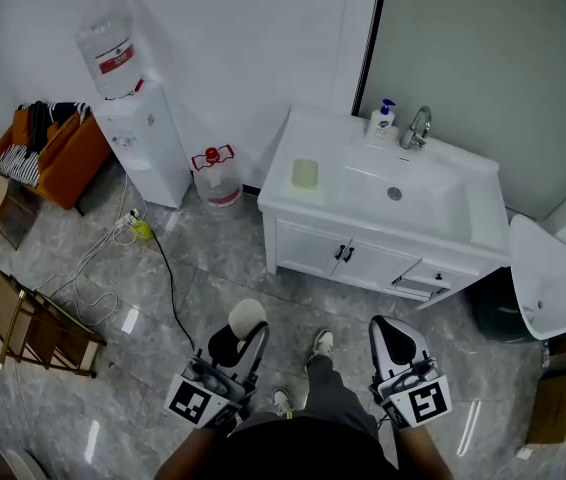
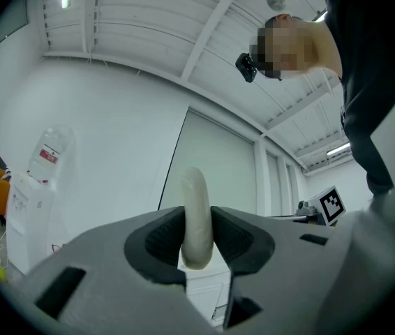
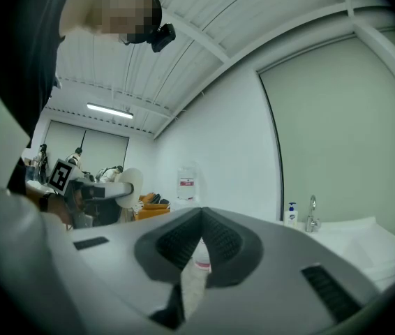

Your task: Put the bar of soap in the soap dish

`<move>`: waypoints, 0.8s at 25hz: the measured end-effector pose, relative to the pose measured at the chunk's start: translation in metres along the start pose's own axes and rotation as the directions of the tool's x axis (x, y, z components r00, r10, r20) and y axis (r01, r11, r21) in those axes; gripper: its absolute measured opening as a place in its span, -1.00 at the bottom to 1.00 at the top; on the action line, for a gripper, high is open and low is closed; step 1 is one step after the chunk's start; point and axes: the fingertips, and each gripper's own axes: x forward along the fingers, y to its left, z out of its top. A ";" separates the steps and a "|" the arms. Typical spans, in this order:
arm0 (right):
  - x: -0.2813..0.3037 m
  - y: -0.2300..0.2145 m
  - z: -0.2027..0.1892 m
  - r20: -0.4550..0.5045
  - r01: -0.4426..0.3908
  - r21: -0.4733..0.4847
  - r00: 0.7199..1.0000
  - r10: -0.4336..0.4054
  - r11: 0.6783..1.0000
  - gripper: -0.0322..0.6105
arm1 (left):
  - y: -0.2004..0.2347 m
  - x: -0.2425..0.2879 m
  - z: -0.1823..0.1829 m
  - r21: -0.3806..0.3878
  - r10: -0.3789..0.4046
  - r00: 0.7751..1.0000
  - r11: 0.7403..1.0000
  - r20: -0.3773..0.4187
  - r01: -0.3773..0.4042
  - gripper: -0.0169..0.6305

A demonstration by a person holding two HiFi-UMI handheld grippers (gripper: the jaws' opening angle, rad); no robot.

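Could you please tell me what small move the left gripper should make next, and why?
Probably carry the left gripper forward toward the sink cabinet, keeping its hold. Its jaws are clamped on the white bar of soap, but the green soap dish sits on the counter left of the basin, across a stretch of floor and well out of reach.

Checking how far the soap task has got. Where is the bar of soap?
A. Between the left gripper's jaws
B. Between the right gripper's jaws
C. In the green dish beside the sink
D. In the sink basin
A: the left gripper view shows the left gripper clamped on the bar of soap, well away from the soap dish on the vanity counter.
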 end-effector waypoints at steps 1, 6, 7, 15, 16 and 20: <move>0.004 -0.003 -0.002 -0.003 -0.003 0.002 1.000 0.003 1.000 -0.86 | 0.003 0.003 -0.002 -0.002 0.002 1.000 1.000 0.000 -0.002 -0.59; 0.040 -0.025 -0.009 -0.004 -0.030 0.015 1.000 0.030 0.999 -0.86 | 0.026 0.025 -0.007 0.011 0.029 0.999 1.000 -0.012 -0.029 -0.59; 0.050 -0.031 -0.009 -0.003 -0.038 0.014 0.999 0.038 0.999 -0.86 | 0.033 0.031 -0.009 0.009 0.039 0.999 0.999 -0.013 -0.039 -0.59; 0.137 -0.102 -0.012 0.000 -0.102 0.025 0.995 0.102 0.995 -0.86 | 0.087 0.114 -0.018 0.018 0.103 0.994 0.995 -0.026 -0.102 -0.59; 0.147 -0.114 -0.012 0.005 -0.107 0.022 0.994 0.107 0.994 -0.86 | 0.093 0.128 -0.018 0.022 0.108 0.994 0.994 -0.025 -0.108 -0.59; 0.185 -0.162 -0.009 0.028 -0.131 0.017 0.991 0.131 0.991 -0.86 | 0.114 0.178 -0.017 0.039 0.135 0.991 0.990 -0.017 -0.134 -0.59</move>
